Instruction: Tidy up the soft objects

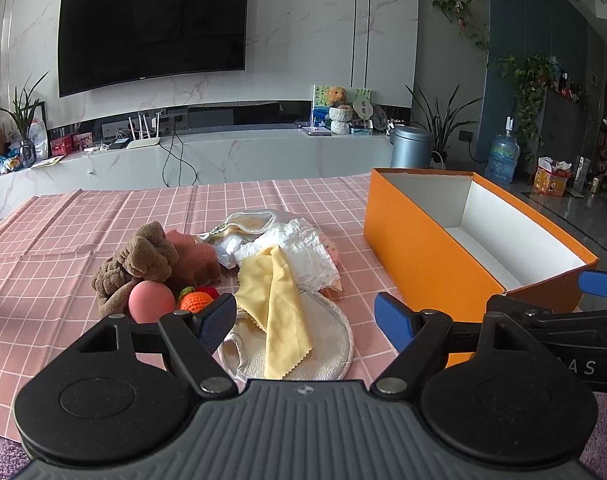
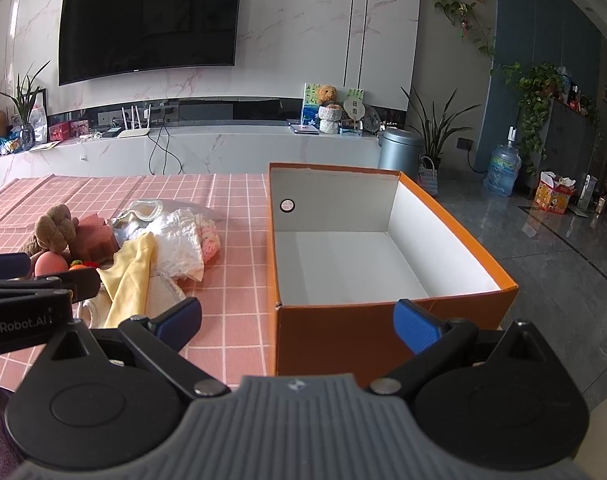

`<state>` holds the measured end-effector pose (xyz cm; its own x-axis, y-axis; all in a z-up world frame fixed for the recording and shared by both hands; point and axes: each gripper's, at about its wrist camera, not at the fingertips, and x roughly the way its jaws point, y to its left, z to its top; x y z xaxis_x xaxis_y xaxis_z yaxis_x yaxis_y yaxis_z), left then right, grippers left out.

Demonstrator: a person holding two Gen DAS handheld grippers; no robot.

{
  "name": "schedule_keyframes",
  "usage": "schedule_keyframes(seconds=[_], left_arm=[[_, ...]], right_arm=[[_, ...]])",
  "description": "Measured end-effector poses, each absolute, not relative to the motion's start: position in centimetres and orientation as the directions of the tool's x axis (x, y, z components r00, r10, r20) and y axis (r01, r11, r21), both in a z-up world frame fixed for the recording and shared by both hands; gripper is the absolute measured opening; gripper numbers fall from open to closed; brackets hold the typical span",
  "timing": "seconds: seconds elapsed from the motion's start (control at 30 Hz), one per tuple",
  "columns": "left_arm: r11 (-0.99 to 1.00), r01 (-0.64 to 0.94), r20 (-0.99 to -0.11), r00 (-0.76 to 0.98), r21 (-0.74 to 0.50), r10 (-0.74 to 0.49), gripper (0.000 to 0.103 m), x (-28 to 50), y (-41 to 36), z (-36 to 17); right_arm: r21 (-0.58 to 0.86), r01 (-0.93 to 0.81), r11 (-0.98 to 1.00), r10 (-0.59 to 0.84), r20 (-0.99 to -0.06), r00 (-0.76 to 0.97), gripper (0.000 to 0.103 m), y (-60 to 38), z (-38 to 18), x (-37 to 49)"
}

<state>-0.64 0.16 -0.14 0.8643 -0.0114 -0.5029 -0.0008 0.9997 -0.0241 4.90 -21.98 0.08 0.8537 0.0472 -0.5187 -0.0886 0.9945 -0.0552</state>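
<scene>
Soft things lie in a loose heap on the pink checked tablecloth (image 1: 103, 224) of the table: a brown plush toy (image 1: 137, 258) leaning against a reddish sponge (image 1: 193, 252), a pink ball (image 1: 151, 300) and an orange knitted piece (image 1: 195, 302) just in front of them, a yellow cloth (image 1: 275, 300) draped over a round cream pad (image 1: 327, 340), and a crumpled white cloth (image 1: 307, 252) behind it. To the right of the heap stands an orange box (image 2: 343, 340) with a white inside, open at the top and holding nothing that shows. The left claw (image 1: 305, 320) hangs low over the near edge of the heap, its jaws spread wide with nothing between them; the yellow cloth and the pad lie in the gap ahead. The right claw (image 2: 297, 324) sits just in front of the near wall of the box, jaws likewise wide apart and gripping nothing. Both claws' blue fingertips (image 2: 415, 326) are clear of everything.
</scene>
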Motion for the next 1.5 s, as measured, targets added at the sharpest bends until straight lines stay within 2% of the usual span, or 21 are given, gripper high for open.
schedule_keyframes(seconds=[1.5], left_arm=[[0.999,0.0,-0.512,0.859,-0.035,-0.018,0.092,-0.65,0.27,-0.52]], right_arm=[[-0.06,-0.1,0.993,0.053,-0.531,0.846,0.1,-21.8,-0.04,5.0]])
